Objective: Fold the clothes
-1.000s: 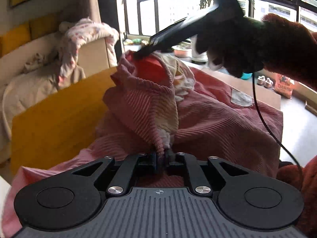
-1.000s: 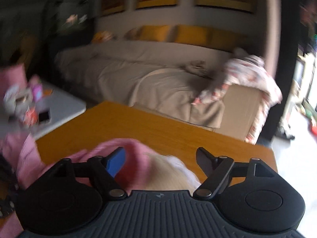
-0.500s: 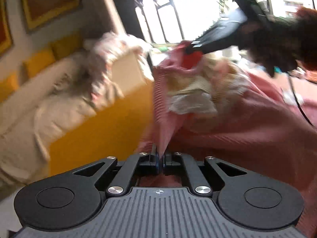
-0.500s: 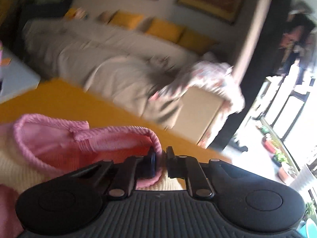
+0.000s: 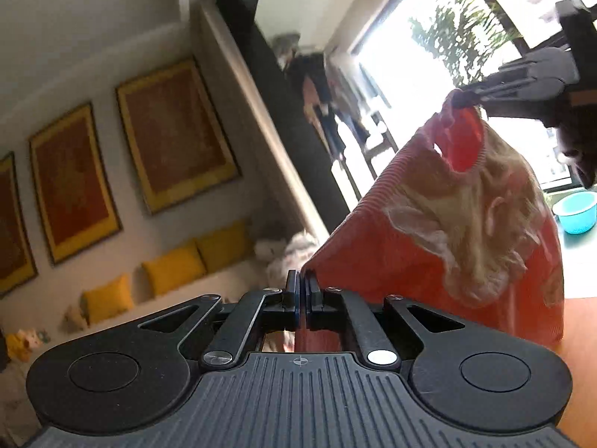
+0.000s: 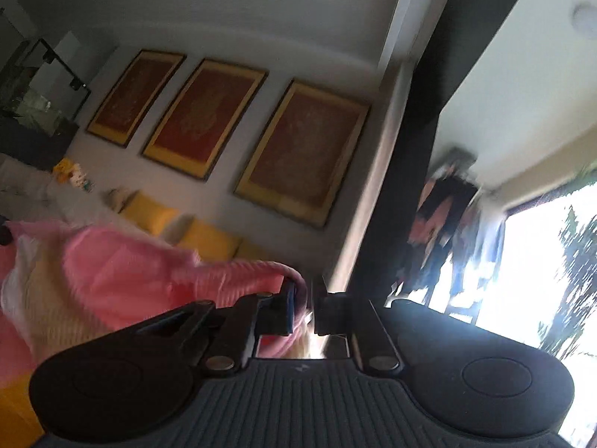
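A pink ribbed sweater [image 5: 391, 246] with a cream furry patch hangs in the air, stretched between both grippers. My left gripper [image 5: 302, 287] is shut on its edge at the lower left. My right gripper [image 5: 464, 99] shows at the upper right of the left wrist view, pinching the neckline. In the right wrist view the sweater [image 6: 123, 280] trails off to the left, and my right gripper [image 6: 303, 302] is shut on its rolled pink collar. Both grippers point roughly level, high above the table.
A yellow table [image 5: 582, 343] shows at the lower right. A sofa with yellow cushions [image 5: 173, 268] runs along the wall under framed pictures [image 6: 302, 153]. A bright window [image 5: 447, 37] with hanging clothes is behind. A teal bowl [image 5: 576, 211] sits at the far right.
My right gripper went from open to shut on the sweater's collar. Both grippers then rose and tilted up, lifting the sweater off the table until it hangs between them.
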Available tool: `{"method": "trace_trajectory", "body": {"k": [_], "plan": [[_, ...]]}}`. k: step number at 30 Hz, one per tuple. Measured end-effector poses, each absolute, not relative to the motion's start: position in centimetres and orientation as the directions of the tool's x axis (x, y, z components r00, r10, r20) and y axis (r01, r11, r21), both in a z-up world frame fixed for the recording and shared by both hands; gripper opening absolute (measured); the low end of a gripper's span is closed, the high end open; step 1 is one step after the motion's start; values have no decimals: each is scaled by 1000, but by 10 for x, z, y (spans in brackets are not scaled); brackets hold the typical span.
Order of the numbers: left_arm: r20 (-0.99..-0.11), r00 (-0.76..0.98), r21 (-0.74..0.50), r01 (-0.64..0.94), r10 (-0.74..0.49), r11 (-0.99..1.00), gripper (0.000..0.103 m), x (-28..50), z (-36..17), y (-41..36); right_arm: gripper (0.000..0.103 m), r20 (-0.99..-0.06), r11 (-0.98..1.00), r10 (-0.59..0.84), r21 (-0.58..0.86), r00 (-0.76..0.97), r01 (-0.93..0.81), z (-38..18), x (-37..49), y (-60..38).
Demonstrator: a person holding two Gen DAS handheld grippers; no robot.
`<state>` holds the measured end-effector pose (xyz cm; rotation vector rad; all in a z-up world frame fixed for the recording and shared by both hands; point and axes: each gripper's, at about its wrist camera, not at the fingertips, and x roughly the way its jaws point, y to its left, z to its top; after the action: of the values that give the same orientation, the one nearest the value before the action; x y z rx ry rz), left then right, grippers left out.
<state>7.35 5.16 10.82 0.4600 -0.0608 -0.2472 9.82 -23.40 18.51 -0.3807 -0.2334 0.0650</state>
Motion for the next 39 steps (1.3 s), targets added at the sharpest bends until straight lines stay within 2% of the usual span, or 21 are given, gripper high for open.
{"method": "trace_trajectory", "body": {"k": [6, 10, 13, 16, 17, 18, 19, 21, 24, 31, 33, 35, 36, 37, 38, 39], "plan": [[114, 962, 461, 169, -247, 871, 3, 34, 132, 47, 8, 327, 940, 103, -341, 939, 15, 215, 46, -245], [183, 961, 423, 115, -209, 899, 3, 16, 155, 54, 8, 329, 954, 142, -297, 933, -40, 238, 30, -256], [150, 968, 368, 137, -204, 920, 3, 25, 157, 57, 8, 261, 961, 178, -254, 949, -110, 242, 51, -260], [33, 955, 263, 275, -293, 925, 7, 44, 147, 66, 8, 189, 959, 183, -250, 965, -133, 232, 89, -250], [-15, 935, 201, 351, -356, 914, 11, 55, 139, 67, 8, 176, 958, 180, -255, 968, -132, 227, 100, -246], [-60, 906, 135, 423, -418, 896, 28, 66, 130, 68, 8, 168, 957, 180, -257, 969, -133, 220, 110, -242], [-99, 871, 65, 488, -481, 870, 59, 76, 122, 69, 8, 162, 957, 185, -253, 969, -140, 216, 116, -239], [-144, 799, -37, 585, -584, 810, 86, 94, 103, 66, 8, 158, 956, 196, -250, 968, -153, 209, 120, -236], [-152, 746, 3, 657, -649, 754, 97, 103, 76, 43, 8, 167, 952, 206, -260, 964, -158, 202, 116, -233], [-147, 720, 37, 689, -678, 724, 102, 137, 51, 4, 8, 248, 948, 217, -284, 944, -143, 213, 88, -236], [-146, 715, 23, 693, -684, 720, 102, 143, 48, -1, 8, 268, 948, 220, -287, 938, -140, 220, 80, -236], [-158, 724, 70, 686, -671, 724, 101, 133, 47, -14, 8, 290, 947, 221, -291, 931, -134, 228, 73, -236], [-160, 740, 121, 672, -654, 731, 81, 124, 45, -22, 8, 298, 948, 218, -291, 929, -129, 232, 70, -236], [-181, 742, 163, 670, -645, 724, 36, 116, 45, -28, 8, 305, 949, 214, -290, 928, -123, 235, 68, -237], [-203, 744, 205, 668, -636, 716, 18, 109, 46, -35, 8, 312, 950, 209, -290, 927, -117, 237, 65, -238], [-202, 753, 231, 658, -626, 717, 8, 101, 48, -35, 8, 313, 951, 206, -288, 927, -114, 239, 62, -240]]}}
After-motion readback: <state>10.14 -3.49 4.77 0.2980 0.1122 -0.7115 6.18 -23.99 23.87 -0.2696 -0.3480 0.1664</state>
